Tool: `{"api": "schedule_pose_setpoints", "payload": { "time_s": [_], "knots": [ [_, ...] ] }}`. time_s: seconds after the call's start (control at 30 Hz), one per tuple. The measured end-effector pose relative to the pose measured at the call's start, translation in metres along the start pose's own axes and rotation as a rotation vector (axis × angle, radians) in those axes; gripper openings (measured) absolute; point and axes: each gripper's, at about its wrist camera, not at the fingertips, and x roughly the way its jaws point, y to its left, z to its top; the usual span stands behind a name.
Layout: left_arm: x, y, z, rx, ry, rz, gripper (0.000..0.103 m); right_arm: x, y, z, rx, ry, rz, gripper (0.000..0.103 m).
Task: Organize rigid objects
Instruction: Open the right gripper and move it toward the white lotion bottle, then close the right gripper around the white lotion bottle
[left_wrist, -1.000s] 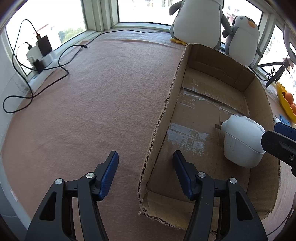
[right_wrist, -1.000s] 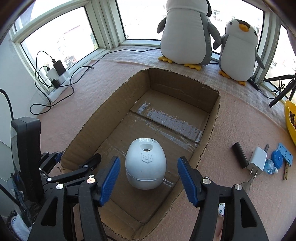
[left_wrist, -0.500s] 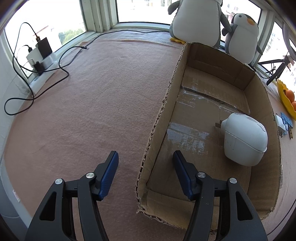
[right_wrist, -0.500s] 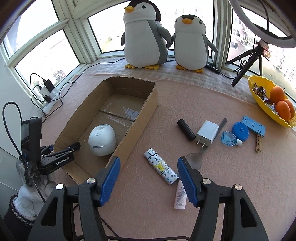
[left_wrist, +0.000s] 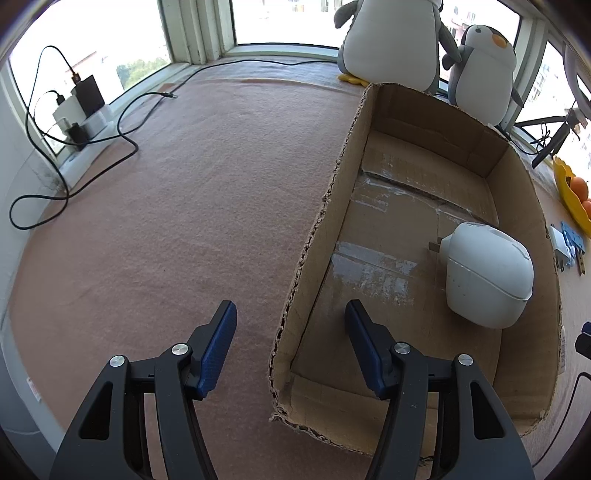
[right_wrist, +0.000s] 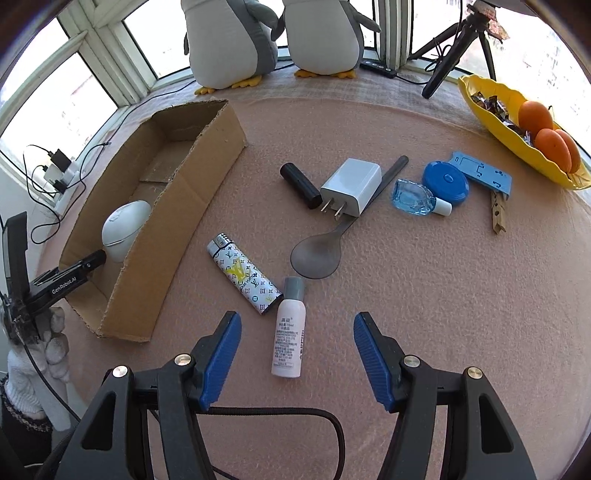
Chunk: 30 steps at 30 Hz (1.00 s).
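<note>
A cardboard box (left_wrist: 325, 206) (right_wrist: 192, 199) lies open on the pink mat with a white egg-shaped device (left_wrist: 487, 277) (right_wrist: 123, 225) inside. My left gripper (left_wrist: 290, 306) (right_wrist: 74, 271) is open and straddles the box's near left wall without touching it. My right gripper (right_wrist: 297, 317) hovers over a pink spray bottle (right_wrist: 290, 332) lying flat; its jaws are closing, still well clear of the bottle. A patterned lighter (right_wrist: 243, 277), a grey spoon (right_wrist: 316, 254), a white charger (right_wrist: 351, 186) and a black cylinder (right_wrist: 299, 181) lie beyond.
Further right are a small blue bottle (right_wrist: 412, 195), a blue disc (right_wrist: 445, 181), a blue holder (right_wrist: 480, 171) and a clothespin (right_wrist: 496, 214). A yellow bowl (right_wrist: 491, 122) holds oranges. Two plush penguins (right_wrist: 232, 40) and a tripod (right_wrist: 447, 51) stand by the window; cables and chargers (left_wrist: 81, 110) lie left.
My right gripper has swung from above the box and white device to the right and lower, over the loose items. It has left the left wrist view. The left gripper stayed put.
</note>
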Motion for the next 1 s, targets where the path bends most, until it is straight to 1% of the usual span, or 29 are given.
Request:
{"api": "schedule_pose_setpoints", "payload": {
  "time_s": [0.2, 0.37, 0.53, 0.7, 0.77, 0.87, 1.0],
  "knots": [
    [0.000, 0.000, 0.000, 0.001, 0.000, 0.000, 0.061, 0.013, 0.004, -0.003, -0.019, 0.026, -0.005, 0.052],
    [0.000, 0.000, 0.000, 0.000, 0.000, 0.000, 0.061, 0.025, 0.006, -0.005, -0.039, 0.059, -0.032, 0.042],
    [0.000, 0.001, -0.001, -0.003, -0.001, -0.004, 0.061, 0.033, 0.009, -0.005, -0.062, 0.076, -0.056, 0.037],
    [0.000, 0.001, -0.001, -0.003, -0.001, -0.004, 0.061, 0.036, 0.012, -0.003, -0.089, 0.073, -0.093, 0.027],
    [0.001, 0.001, -0.001, -0.003, -0.001, -0.004, 0.061, 0.036, 0.010, -0.002, -0.089, 0.070, -0.099, 0.021],
    [0.001, 0.001, -0.002, -0.004, -0.001, -0.004, 0.061, 0.036, 0.007, -0.001, -0.088, 0.068, -0.100, 0.018],
    [0.001, 0.001, -0.001, -0.004, -0.001, -0.004, 0.061, 0.033, 0.005, -0.002, -0.088, 0.057, -0.112, 0.018]
  ]
}}
